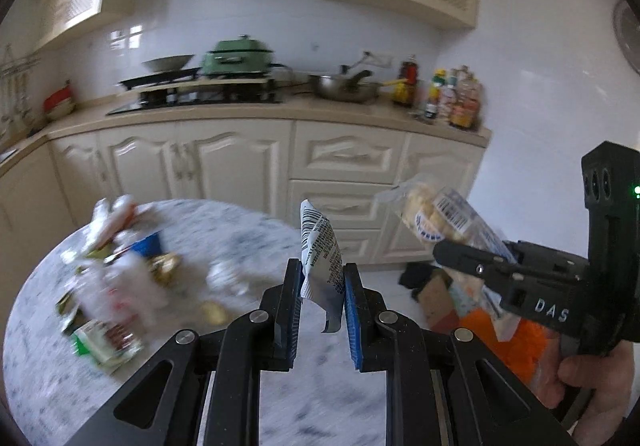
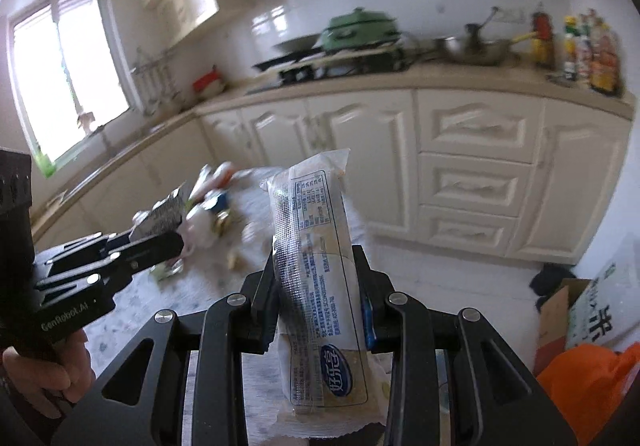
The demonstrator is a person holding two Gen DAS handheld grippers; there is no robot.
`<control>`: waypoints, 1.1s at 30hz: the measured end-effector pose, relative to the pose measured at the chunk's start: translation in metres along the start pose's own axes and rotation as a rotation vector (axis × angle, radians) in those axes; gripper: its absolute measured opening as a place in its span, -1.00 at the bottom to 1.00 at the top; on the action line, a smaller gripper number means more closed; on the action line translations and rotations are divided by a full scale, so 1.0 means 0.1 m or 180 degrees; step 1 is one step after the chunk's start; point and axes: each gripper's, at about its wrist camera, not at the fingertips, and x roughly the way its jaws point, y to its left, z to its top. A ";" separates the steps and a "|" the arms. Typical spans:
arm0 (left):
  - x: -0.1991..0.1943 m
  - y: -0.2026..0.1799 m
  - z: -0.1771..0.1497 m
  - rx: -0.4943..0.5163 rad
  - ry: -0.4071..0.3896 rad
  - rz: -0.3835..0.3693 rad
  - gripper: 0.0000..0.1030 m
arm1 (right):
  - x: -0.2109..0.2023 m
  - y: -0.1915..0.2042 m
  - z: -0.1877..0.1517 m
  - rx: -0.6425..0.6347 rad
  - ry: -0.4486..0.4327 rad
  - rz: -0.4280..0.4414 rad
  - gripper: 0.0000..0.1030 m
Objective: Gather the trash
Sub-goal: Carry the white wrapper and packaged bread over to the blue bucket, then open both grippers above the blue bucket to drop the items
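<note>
Two grippers hold trash above a marble table (image 1: 280, 398): the left gripper (image 1: 322, 286) pinches a torn wrapper (image 1: 320, 250), the right gripper (image 2: 316, 294) clamps a snack packet (image 2: 316, 266).

I count two grippers, one in each of my hands: my left gripper (image 1: 322, 288) and my right gripper (image 2: 318, 300). Each has one piece of trash between its pads: one small silver sachet (image 1: 320, 246) and one long clear wrapper (image 2: 316, 278). There is one marble table (image 1: 256, 238), with a heap of litter (image 1: 116, 270) on it too blurred to count. One green pot (image 1: 236, 56), one steel pan (image 1: 344, 86), one orange bag (image 2: 592, 386), one cardboard box (image 2: 556, 322). The bottles (image 1: 452, 94) blur together.
</note>
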 end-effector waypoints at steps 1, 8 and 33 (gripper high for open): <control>0.07 -0.06 0.04 0.0021 0.0010 -0.0051 -0.69 | -0.05 -0.08 0.01 0.0032 -0.0027 -0.0038 -0.38; 0.83 -0.51 0.29 0.0268 0.0258 -0.0529 -0.69 | -0.23 -0.89 -0.02 0.0482 -0.0097 -0.0423 -0.38; 3.90 -1.75 0.58 0.0506 0.1902 -0.0629 0.59 | 0.66 -3.05 -1.17 0.2045 0.0573 -0.0858 0.08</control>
